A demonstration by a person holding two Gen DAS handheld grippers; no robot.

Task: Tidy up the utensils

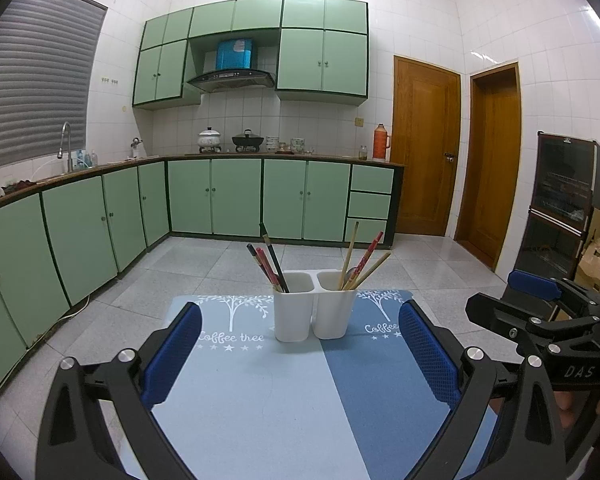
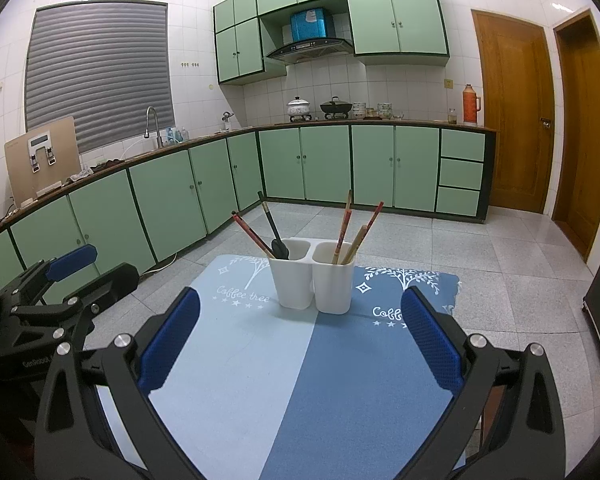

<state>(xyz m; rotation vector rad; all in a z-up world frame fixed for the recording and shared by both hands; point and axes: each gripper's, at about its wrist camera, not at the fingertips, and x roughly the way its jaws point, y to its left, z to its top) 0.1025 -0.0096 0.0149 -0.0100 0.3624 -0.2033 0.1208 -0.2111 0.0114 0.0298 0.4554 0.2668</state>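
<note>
Left wrist view: left tongs wide open, empty; right tongs likewise. White holder mid-frame on blue mat; chopsticks lean inside both compartments, probably sorted already.

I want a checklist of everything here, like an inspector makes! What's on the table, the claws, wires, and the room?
Surface: two-tone blue mat printed "Coffee tree".
Job's things: white two-compartment holder standing on the mat; red chopsticks and a black utensil in its left compartment; red and wooden chopsticks in its right one.
Clutter: nothing seen on the mat.
Claws: left claw open, empty; right claw open, empty.
Cables: a white cord on the floor by the cabinets.
Surroundings: green cabinets, wooden doors, tiled floor.
</note>
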